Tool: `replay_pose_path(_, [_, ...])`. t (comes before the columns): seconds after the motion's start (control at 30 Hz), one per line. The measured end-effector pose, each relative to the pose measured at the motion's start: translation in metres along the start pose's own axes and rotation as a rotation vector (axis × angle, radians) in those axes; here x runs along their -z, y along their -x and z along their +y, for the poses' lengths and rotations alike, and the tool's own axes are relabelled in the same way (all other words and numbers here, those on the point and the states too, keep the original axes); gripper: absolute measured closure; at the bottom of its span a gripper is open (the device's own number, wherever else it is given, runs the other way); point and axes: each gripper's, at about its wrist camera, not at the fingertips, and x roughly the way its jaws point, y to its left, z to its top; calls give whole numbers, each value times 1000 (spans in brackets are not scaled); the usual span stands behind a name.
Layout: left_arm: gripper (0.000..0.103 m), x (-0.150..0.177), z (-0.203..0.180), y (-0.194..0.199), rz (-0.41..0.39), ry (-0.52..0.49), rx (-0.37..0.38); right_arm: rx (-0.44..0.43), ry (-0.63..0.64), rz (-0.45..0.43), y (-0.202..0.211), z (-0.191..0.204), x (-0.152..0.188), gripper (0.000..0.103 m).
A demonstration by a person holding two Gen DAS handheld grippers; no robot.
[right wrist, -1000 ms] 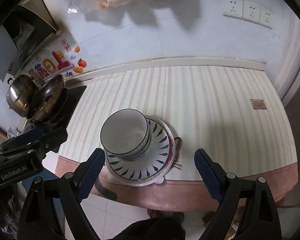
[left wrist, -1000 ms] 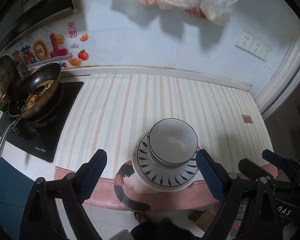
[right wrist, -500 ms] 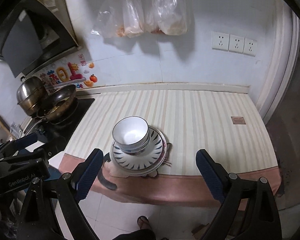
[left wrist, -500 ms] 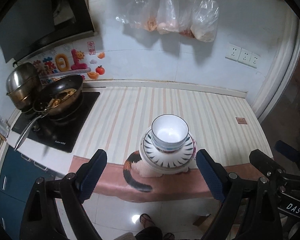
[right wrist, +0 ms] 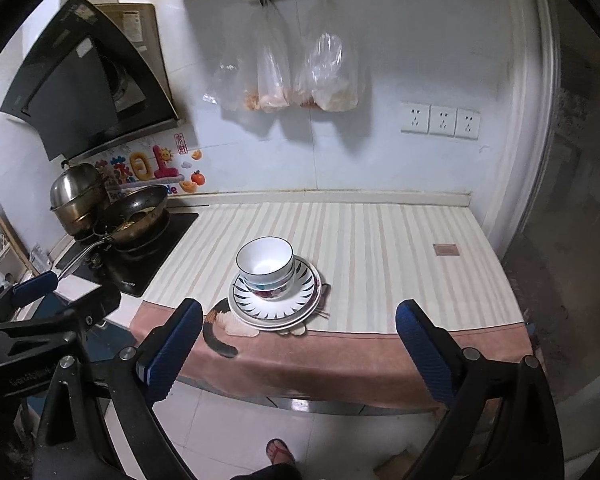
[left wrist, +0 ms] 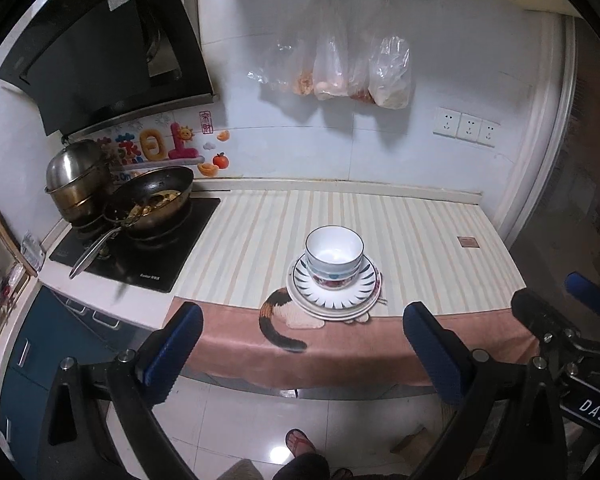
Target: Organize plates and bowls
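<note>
Kitchen counter [left wrist: 420, 216] under a cream striped cloth [right wrist: 380, 240], pink hem with a cat print [left wrist: 284, 320] hanging over the front edge. Near that edge, a stack of plates [left wrist: 334, 298] with nested bowls [left wrist: 334, 250] on top, partly over the cat. Black cooktop [left wrist: 140, 256] at the left end, carrying a wok [left wrist: 156, 200] and a steel pot [left wrist: 78, 178].

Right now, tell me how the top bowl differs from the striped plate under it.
The top bowl is deep and plain white inside with a thin dark rim; the striped plate is shallow and wider, with dark radial marks. The bowl sits highest on the stack; the plate lies lower, above other plates. Both are round and upright.
</note>
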Motion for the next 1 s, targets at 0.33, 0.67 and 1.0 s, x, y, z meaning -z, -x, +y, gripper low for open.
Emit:
replay_pose_path(0.33, [0,28,4,31,-9,28,-25,33,69,-68,56,8,24,3])
replay_pose_path(0.67, [0,39,8,49,-34,36,-47,27,72,-56,66,5,27,3])
replay_pose_path(1.0, [0,42,16,56,-51,42,-47,31,83,-53,69,12,36,3])
